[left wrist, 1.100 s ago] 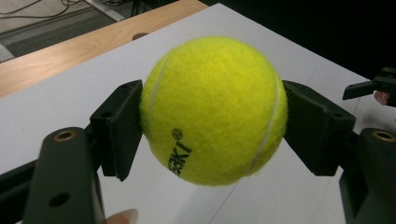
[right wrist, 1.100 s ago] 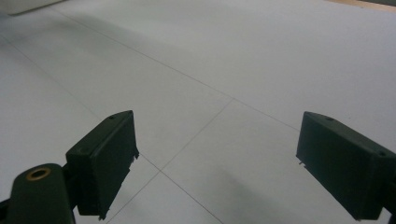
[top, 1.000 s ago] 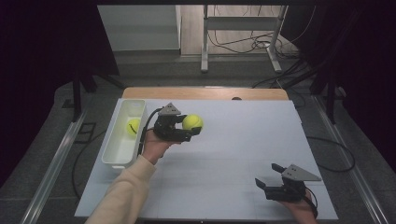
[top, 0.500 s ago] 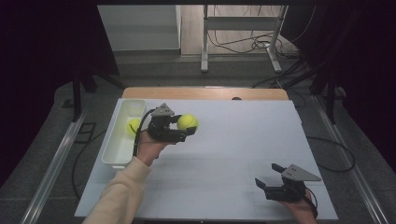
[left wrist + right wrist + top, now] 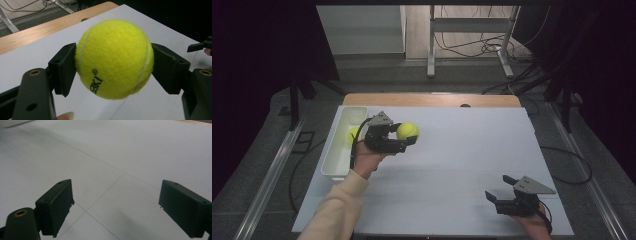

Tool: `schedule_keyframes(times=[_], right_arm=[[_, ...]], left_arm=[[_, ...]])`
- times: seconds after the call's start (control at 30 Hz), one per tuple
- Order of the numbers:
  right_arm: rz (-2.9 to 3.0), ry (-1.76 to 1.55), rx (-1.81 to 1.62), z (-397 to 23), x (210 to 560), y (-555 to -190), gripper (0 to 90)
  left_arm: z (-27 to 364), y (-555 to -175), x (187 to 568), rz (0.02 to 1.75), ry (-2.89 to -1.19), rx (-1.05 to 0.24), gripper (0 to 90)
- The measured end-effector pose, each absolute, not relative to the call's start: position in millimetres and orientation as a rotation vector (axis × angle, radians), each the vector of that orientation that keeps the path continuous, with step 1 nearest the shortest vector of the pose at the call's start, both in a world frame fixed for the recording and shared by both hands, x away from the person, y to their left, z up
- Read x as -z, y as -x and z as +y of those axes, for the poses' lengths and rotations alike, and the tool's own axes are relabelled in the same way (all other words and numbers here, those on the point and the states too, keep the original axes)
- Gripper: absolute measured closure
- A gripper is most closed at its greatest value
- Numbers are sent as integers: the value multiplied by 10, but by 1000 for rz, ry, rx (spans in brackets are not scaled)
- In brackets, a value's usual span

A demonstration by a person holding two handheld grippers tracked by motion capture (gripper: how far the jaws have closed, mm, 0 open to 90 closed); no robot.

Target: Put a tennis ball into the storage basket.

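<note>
since a second ago my left gripper (image 5: 408,140) has slid a little toward the white tray (image 5: 332,160) with the tennis ball (image 5: 408,131) in its jaws; the shift is slight, and the ball sits in the jaws the same way. my right gripper (image 5: 499,191) has kept its place at the near right corner of the table (image 5: 472,150).

the left gripper is clenched on the tennis ball (image 5: 113,58), one black pad pressed to each side of it, and the ball hangs above the table just right of the tray, clear of the surface. up close it is fuzzy yellow felt, round, with a pale curved seam and black lettering printed low on its front. the pads are flat, matt black blocks of hard plastic with small screw holes.

the right gripper (image 5: 116,207) is released, jaws wide apart over bare table, nothing between them. the table top is smooth and white, crossed by thin dark lines, with a wooden edge at the far side.

the tray is a long, shallow, rectangular tub of glossy white plastic along the left edge of the table. inside it lies a second yellow ball (image 5: 353,134), toward the far end, partly hidden behind my left gripper.
</note>
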State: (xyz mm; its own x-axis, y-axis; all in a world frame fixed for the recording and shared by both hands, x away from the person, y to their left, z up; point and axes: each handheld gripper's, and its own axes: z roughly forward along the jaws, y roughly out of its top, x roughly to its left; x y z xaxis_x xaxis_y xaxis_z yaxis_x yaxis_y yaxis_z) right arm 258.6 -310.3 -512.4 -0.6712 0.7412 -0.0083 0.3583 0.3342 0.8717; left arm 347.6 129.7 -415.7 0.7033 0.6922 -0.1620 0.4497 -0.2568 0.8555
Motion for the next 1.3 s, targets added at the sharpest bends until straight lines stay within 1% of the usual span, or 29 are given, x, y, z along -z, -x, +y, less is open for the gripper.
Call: schedule_keyframes(times=[0.57, 1.3], right_arm=[[2193, -973, -1280, -3107, 5122, -2585, 126], [2194, -979, -1276, -3109, 5126, -2589, 126]], left_arm=[[1416, -3438, 4158, 903, -1891, -318, 266], [1676, -3322, 4139, 942, -1859, -365, 266]])
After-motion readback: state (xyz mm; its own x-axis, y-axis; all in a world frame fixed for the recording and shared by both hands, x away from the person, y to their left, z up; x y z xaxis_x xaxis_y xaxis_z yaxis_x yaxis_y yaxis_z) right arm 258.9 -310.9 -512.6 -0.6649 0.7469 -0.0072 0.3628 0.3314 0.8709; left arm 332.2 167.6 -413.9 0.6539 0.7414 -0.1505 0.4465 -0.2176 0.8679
